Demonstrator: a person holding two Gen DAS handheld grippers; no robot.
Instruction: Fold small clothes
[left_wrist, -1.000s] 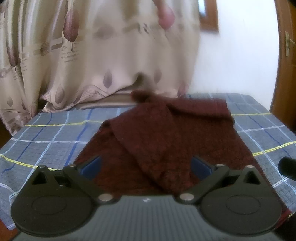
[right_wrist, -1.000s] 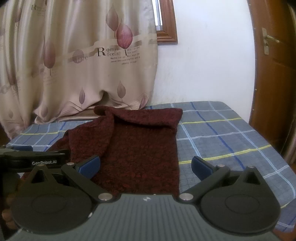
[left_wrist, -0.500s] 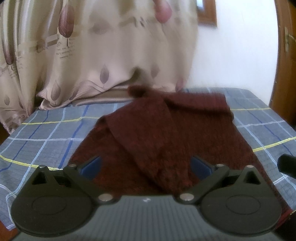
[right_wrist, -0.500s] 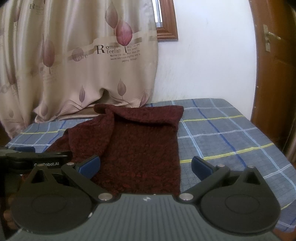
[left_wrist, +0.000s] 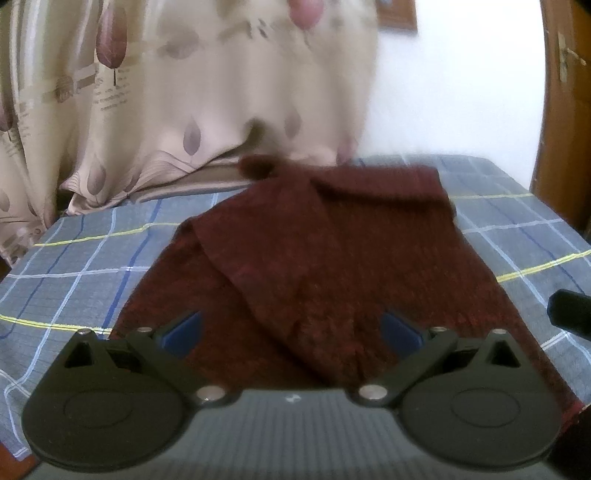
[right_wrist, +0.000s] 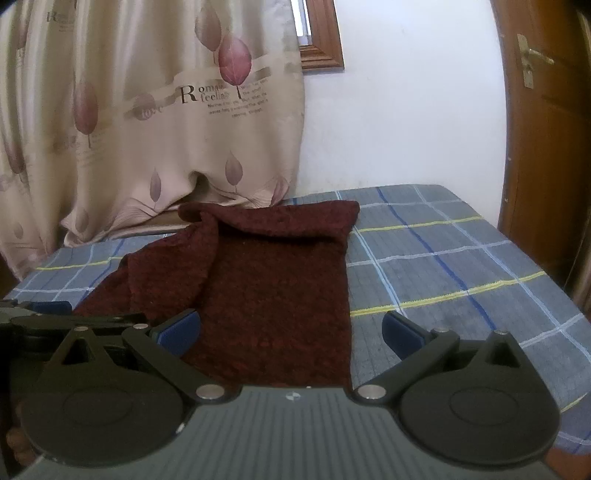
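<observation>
The maroon knitted garment (right_wrist: 273, 295), one side folded inward, is laid flat on the checked bed (right_wrist: 461, 280), and both left tongs (left_wrist: 291, 328) and right tongs (right_wrist: 291, 328) are held apart at six o'clock, presumably for gripping its near hem.

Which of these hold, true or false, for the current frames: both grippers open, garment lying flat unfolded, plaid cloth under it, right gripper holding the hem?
1. Both the left gripper and the right gripper are open. True.
2. The maroon knit garment lies fully flat, unfolded. False: a flap is folded over from its left side and its far edge is turned over.
3. It lies on a blue plaid cloth. True.
4. The right gripper grips the hem. False: its jaws are apart, holding nothing.
</observation>
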